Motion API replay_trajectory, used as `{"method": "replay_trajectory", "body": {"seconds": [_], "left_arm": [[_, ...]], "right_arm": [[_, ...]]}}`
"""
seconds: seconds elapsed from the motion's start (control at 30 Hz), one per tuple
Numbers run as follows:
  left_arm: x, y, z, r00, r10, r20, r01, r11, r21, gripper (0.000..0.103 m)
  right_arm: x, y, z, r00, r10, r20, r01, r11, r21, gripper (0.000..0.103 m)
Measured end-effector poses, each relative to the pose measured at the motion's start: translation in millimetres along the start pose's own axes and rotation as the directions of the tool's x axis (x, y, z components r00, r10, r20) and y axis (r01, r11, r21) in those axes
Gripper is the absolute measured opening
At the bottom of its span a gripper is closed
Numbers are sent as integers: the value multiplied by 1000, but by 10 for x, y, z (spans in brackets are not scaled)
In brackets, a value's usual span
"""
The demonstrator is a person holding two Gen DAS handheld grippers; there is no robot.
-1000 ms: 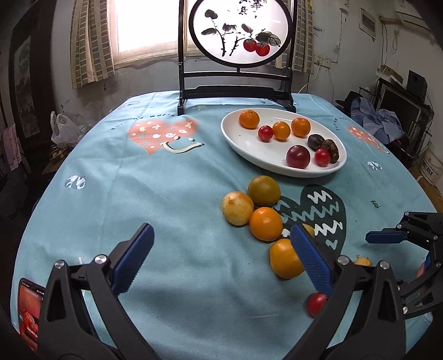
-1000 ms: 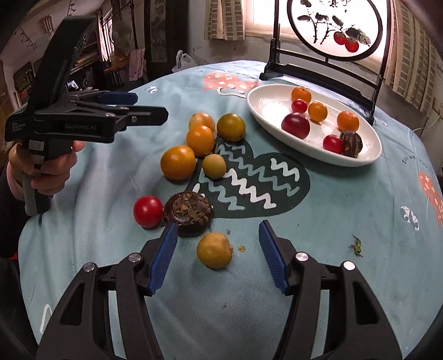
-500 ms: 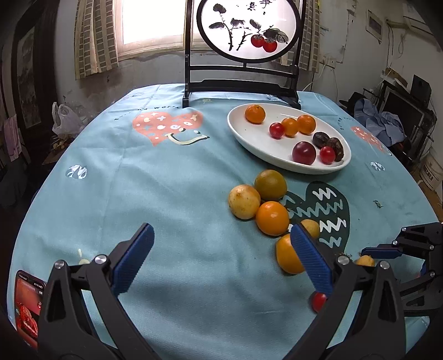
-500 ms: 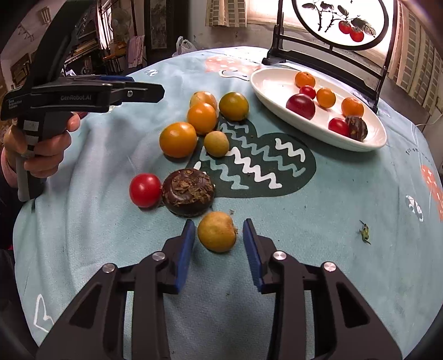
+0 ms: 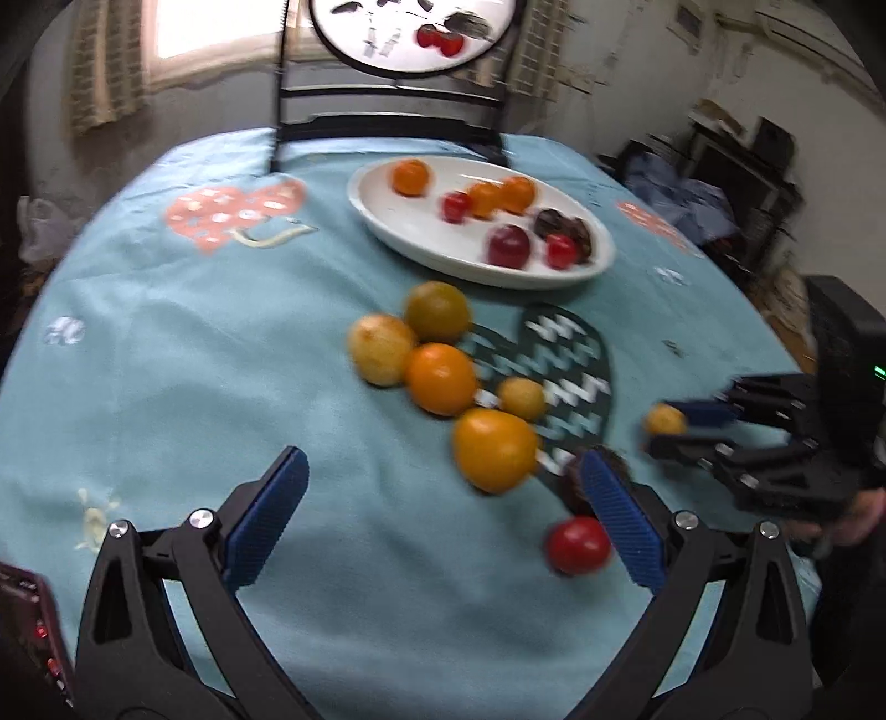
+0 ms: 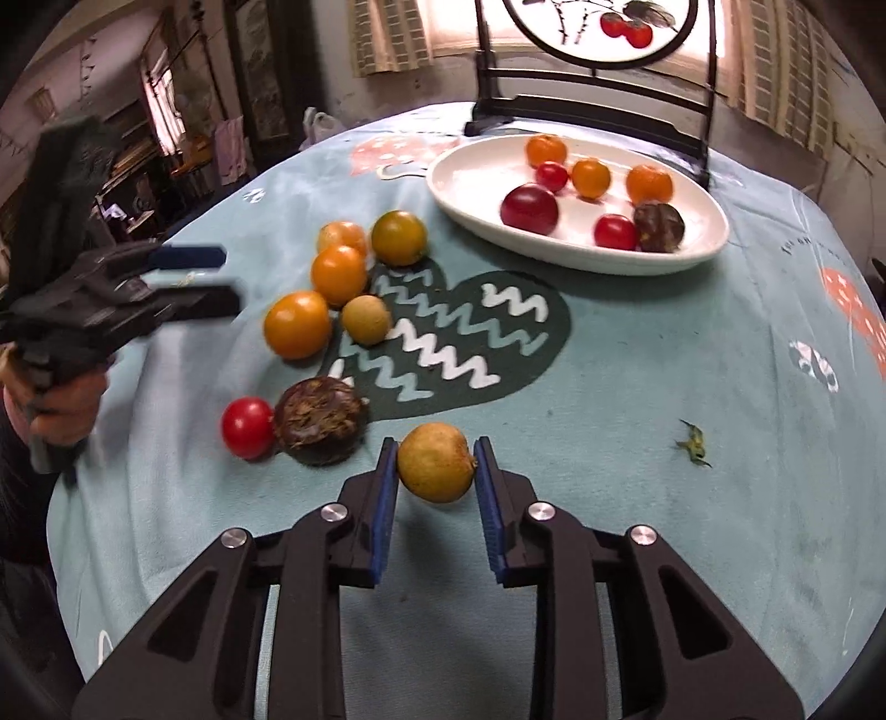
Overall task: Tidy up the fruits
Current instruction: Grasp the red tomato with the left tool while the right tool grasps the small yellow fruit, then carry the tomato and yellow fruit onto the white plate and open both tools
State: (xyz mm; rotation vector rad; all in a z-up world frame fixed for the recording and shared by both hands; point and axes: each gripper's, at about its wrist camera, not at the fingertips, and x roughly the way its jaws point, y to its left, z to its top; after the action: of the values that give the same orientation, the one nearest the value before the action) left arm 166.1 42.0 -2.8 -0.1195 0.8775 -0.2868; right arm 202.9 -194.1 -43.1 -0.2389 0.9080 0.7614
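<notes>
My right gripper (image 6: pixel 436 471) is shut on a small yellow fruit (image 6: pixel 436 468) and holds it just above the teal tablecloth; it also shows in the left wrist view (image 5: pixel 664 419). My left gripper (image 5: pixel 443 518) is open and empty, low over the cloth. Loose fruits lie ahead of it: a large orange (image 5: pixel 494 448), another orange (image 5: pixel 440 378), a yellow fruit (image 5: pixel 381 348), a greenish one (image 5: pixel 437 311), a small yellow one (image 5: pixel 521 397) and a red tomato (image 5: pixel 577 545). A dark brown fruit (image 6: pixel 320 420) sits beside the tomato. A white oval plate (image 5: pixel 398 221) holds several fruits.
A black stand with a round painted screen (image 5: pixel 387 33) rises behind the plate. A small green scrap (image 6: pixel 692 443) lies on the cloth at the right. A phone (image 5: pixel 27 626) lies at the table's near left edge.
My right gripper has closed on the small yellow fruit and lifted it slightly. My left gripper has moved forward and right, toward the loose fruits, still open.
</notes>
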Motion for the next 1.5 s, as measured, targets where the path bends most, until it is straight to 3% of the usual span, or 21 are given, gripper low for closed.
{"method": "replay_trajectory", "body": {"seconds": [0.07,0.17,0.27,0.33,0.37,0.63,0.83,1.03,1.17,1.3,1.4,1.5], "left_arm": [[-71,-142,-65,995,-95,-6,95,992,81,100],[-140,-355,-166,990,-138,0,135,972,194,94],[-54,-489,-229,987,-153,-54,161,955,250,73],[42,-548,-266,985,-143,-101,165,948,270,54],[80,-567,-277,984,-132,-118,161,947,277,51],[207,-595,-329,987,-84,-135,120,950,287,49],[267,-609,-346,988,-54,-145,96,947,306,32],[270,-589,-331,987,-60,-147,102,949,299,31],[225,-547,-273,986,-99,-131,132,954,271,31],[168,-422,83,975,-211,-68,217,970,106,31],[211,-423,541,996,-80,42,77,995,56,31],[356,-359,937,994,38,103,-38,999,-8,31]], "right_arm": [[10,-20,3,1000,4,-5,-4,1000,12,28],[21,-31,5,1000,0,-9,0,1000,14,28],[32,-35,2,1000,-5,-13,5,1000,16,28],[38,-40,0,1000,-7,-15,7,1000,19,28],[41,-43,-1,1000,-8,-17,9,1000,19,28],[51,-38,4,1000,-11,-20,12,1000,16,28],[52,-45,3,1000,-13,-19,14,1000,20,28],[48,-61,9,1000,1,-15,0,999,34,28],[-12,-97,48,999,20,37,-22,998,52,28],[-83,-194,280,984,-32,175,12,993,116,28],[-58,-313,575,961,-112,253,67,982,179,28],[86,-443,840,944,-175,281,111,967,229,28]]}}
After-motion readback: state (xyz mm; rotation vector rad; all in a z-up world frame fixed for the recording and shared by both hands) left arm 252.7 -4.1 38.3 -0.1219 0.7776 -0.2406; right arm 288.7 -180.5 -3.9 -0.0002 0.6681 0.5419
